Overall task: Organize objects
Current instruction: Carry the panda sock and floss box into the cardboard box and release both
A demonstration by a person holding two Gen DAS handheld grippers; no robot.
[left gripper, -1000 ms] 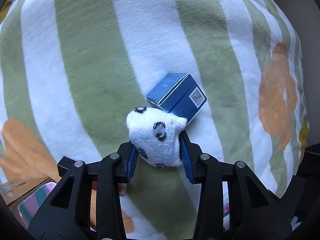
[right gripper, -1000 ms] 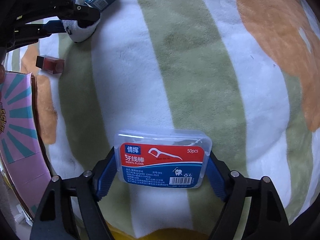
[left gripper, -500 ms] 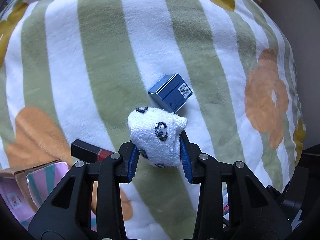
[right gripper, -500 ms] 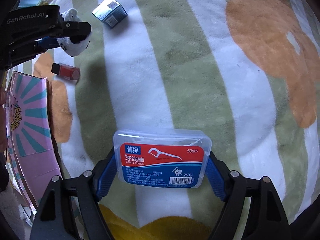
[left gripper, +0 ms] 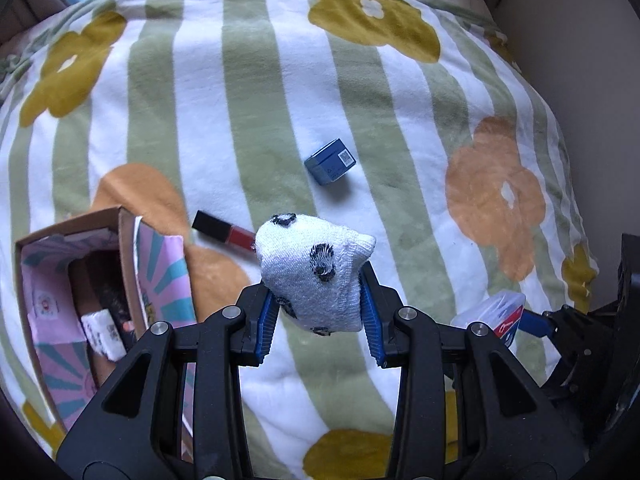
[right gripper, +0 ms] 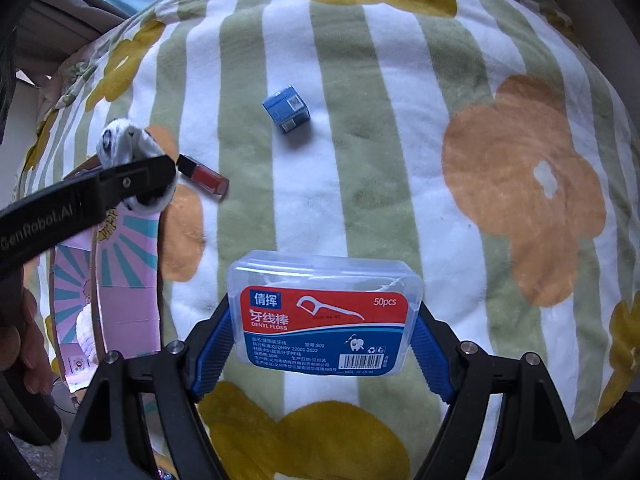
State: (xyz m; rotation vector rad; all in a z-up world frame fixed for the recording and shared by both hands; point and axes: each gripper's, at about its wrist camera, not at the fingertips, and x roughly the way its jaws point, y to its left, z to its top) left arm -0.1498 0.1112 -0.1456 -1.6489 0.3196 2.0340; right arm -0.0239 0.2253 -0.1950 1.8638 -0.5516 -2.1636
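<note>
Fleecy striped blanket underneath; left gripper clenched on sock, right gripper clamping floss box, both just right of carton. Risk: slick plastic slipping w/ tilt, sock snagging carton rim.

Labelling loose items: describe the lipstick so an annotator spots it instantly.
On the striped floral plush blanket, look just right of the open pink cardboard box. The slim square lipstick tube lies flat there: black cap, red body, unlike the small blue cube carton farther up.
</note>
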